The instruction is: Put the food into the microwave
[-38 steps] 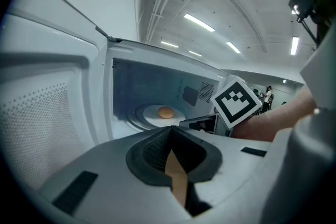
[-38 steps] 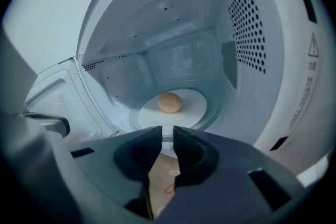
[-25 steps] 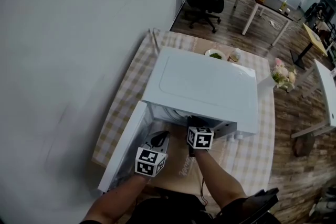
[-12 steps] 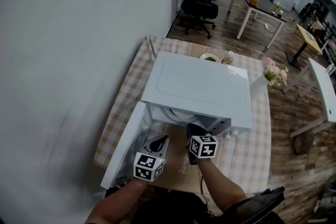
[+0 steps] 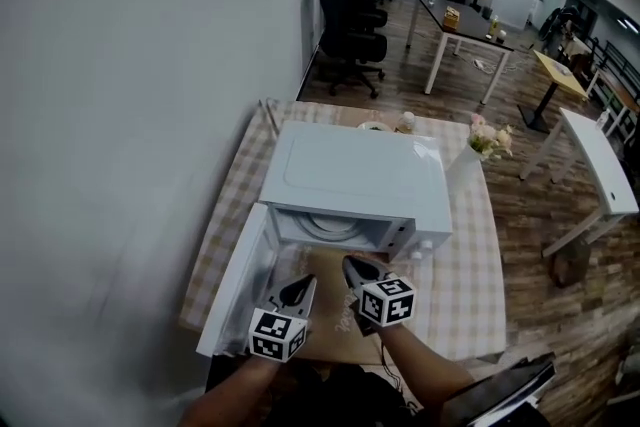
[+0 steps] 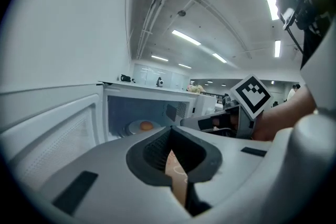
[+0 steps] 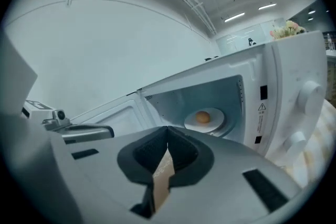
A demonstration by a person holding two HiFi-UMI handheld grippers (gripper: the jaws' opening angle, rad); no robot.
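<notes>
Office chairs [image 5: 345,25] and desks [image 5: 460,20] fill the room behind your worktop [image 5: 470,265], which is spread with a checked cloth. Your right tool [image 7: 168,131] has its jaws together. They have just been closing with nothing between them, and only the brown mat [image 7: 161,181] shows through the slit below the tips. Your left tool [image 6: 170,131] is likewise closed and empty, its tips meeting. The two hang side by side over the mat, apart from the mouth of the microwave [image 5: 350,180] and aimed a little downward toward it. That fits tools with no load to carry, kept clear of the opening. The door [image 5: 232,290] is swung wide to your left, which is why both tool views look straight into the cavity. The food [image 7: 202,117], a round orange-yellow piece, sits on a plate [image 7: 218,119] in the middle of the cavity floor. It lies well inside the frame, so I judge the door will clear it. The placing looks done, and shutting the door is probably what remains. Your left tool is just beside the door's inner face and is the handier one for that. Closed jaws suit a push, giving one blunt tip with nothing to catch on the door's edge.
</notes>
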